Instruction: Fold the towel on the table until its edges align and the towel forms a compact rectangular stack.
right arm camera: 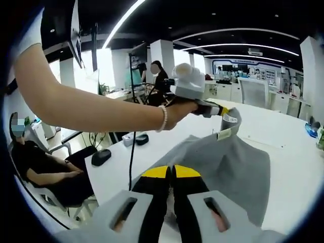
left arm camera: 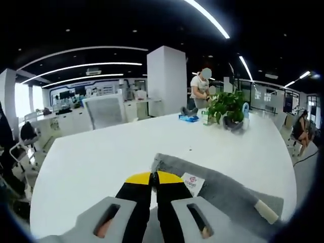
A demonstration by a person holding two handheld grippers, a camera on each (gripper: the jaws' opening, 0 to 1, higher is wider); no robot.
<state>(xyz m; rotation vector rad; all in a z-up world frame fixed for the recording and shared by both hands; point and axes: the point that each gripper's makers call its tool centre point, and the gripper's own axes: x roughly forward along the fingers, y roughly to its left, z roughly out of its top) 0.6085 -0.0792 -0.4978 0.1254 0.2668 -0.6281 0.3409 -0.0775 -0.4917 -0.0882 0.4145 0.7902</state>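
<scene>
1. Grippers first: the left gripper (left arm camera: 154, 178) has its yellow-tipped jaws pressed together over the near edge of the grey towel (left arm camera: 223, 190), apparently pinching the cloth so that edge can be carried across for a fold.

2. Seen from the right gripper view, that same left gripper (right arm camera: 221, 111) is held aloft in a person's hand (right arm camera: 177, 112), a corner of the towel (right arm camera: 228, 162) hanging from its jaws, which judging by the drape is why the cloth rises in a peak above the tabletop (right arm camera: 283, 131).

3. The right gripper (right arm camera: 171, 173) shows both jaws closed side by side at the towel's lower edge; it looks clamped on the cloth, likely anchoring the opposite corner, though the contact itself is hidden beneath the jaw tips.

4. Towel position: partly lifted, partly spread on the white tabletop (left arm camera: 101, 152), not yet a compact stack; two tags show near the raised corner (right arm camera: 227, 126), and one white label (left arm camera: 193, 183) beside the left jaws.

5. Count on the tabletop: one towel, one potted plant (left arm camera: 228, 109) and one blue packet (left arm camera: 189, 118) at the far end, well apart from the work.

6. Around the room: one white chair (left arm camera: 104, 111) behind the tabletop, one person standing by the pillar (left arm camera: 201, 88), one seated at the right edge (left arm camera: 302, 129), and one computer mouse (right arm camera: 101, 157) on a neighbouring desk.
</scene>
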